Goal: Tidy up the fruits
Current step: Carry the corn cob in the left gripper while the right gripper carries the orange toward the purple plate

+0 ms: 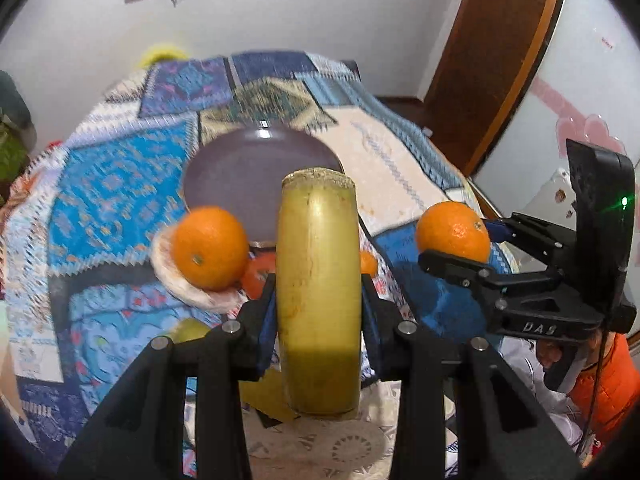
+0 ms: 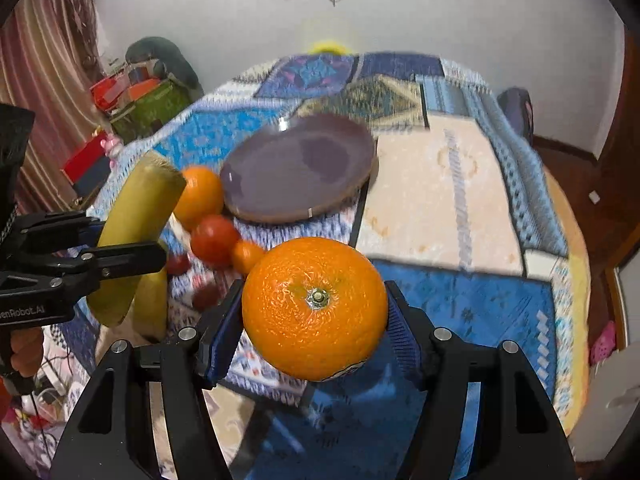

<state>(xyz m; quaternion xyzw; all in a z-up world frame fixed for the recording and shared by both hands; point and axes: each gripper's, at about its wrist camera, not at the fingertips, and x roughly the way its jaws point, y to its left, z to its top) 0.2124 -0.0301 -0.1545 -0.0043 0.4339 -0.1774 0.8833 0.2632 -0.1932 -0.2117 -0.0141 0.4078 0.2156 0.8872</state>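
Both fruits held, plate straight ahead
Left hand-held gripper pinches the upright yellow stalk piece; right hand-held gripper pinches an orange; the purple plate lies beyond both, slightly nearer the left

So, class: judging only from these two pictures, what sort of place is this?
Probably a room in a home: a table under a patchwork tablecloth, a purple plate, a wooden door and a curtain.

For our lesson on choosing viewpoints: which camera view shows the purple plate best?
The right wrist view: the purple plate shows whole and unobstructed on the patterned cloth. In the left wrist view, the plate is partly hidden behind the yellow-green stalk piece and an orange.
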